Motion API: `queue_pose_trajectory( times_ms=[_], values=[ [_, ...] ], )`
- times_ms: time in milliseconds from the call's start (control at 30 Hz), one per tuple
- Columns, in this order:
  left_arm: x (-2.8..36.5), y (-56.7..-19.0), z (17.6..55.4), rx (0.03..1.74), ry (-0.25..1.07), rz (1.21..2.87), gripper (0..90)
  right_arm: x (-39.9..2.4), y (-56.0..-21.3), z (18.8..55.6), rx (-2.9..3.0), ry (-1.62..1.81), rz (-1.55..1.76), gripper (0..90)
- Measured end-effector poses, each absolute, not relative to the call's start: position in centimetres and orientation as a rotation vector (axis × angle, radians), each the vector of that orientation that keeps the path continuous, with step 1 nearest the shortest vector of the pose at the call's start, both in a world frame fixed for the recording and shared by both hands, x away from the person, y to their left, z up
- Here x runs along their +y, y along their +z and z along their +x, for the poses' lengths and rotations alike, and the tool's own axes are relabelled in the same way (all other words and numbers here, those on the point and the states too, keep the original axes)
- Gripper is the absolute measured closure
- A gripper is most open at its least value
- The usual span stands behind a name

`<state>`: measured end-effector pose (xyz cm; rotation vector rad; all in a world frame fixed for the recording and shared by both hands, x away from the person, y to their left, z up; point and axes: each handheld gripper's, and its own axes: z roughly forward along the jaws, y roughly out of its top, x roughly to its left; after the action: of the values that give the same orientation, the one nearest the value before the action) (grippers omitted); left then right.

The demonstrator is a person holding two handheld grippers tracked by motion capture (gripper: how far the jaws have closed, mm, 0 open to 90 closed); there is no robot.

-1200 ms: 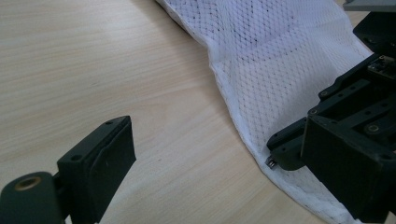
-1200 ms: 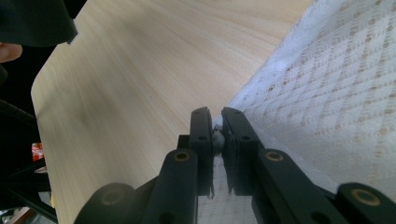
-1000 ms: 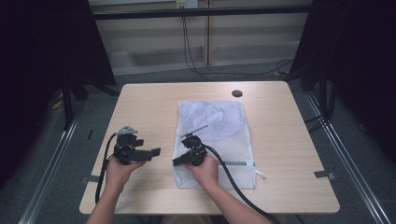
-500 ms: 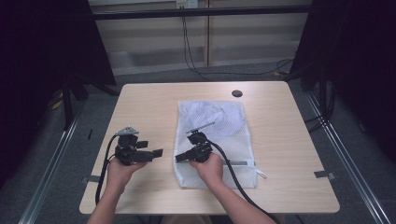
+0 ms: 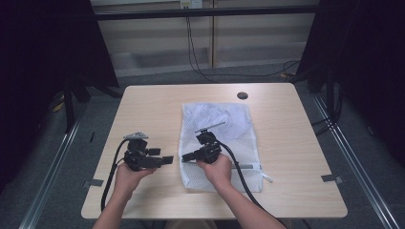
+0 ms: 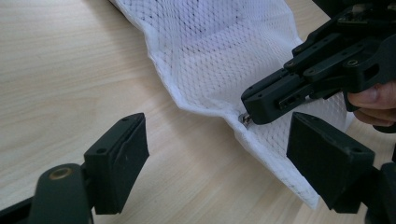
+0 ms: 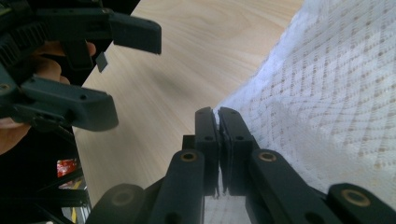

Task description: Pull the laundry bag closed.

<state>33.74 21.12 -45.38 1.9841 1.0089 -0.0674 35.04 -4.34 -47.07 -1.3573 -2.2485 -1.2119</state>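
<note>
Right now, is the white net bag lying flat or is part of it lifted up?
Part is lifted. The right gripper, jaws shut, pinches the mesh bag at its edge and raises it off the table; the rest lies flat.

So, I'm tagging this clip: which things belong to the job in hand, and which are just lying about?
In the job:
- white mesh laundry bag
- its zipper pull
- right gripper, pinching the bag's edge
- left gripper, open

Lying about:
- table
- cable hole cap

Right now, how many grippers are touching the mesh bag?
1: the right gripper pinches the mesh bag at its left edge; the left gripper sits apart, over bare table.
</note>
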Motion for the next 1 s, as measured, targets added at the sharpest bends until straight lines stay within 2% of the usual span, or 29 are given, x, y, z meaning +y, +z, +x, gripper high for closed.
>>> queue_pose_trajectory(
  times_ms=[500, 833, 1000],
  values=[
    [19.1, -46.5, 33.7, 0.987, -0.185, 2.002, 25.9, -4.5, -46.7, 35.0, -2.243, -1.235, -1.354, 86.9],
    [18.2, -47.1, 33.4, 0.941, -0.149, 2.009, 30.5, -4.5, -46.5, 34.9, -2.246, -1.243, -1.348, 86.9],
    [17.7, -47.3, 33.4, 0.962, -0.196, 2.01, 31.6, -4.6, -46.4, 35.0, -2.245, -1.242, -1.35, 86.9]
  ],
)
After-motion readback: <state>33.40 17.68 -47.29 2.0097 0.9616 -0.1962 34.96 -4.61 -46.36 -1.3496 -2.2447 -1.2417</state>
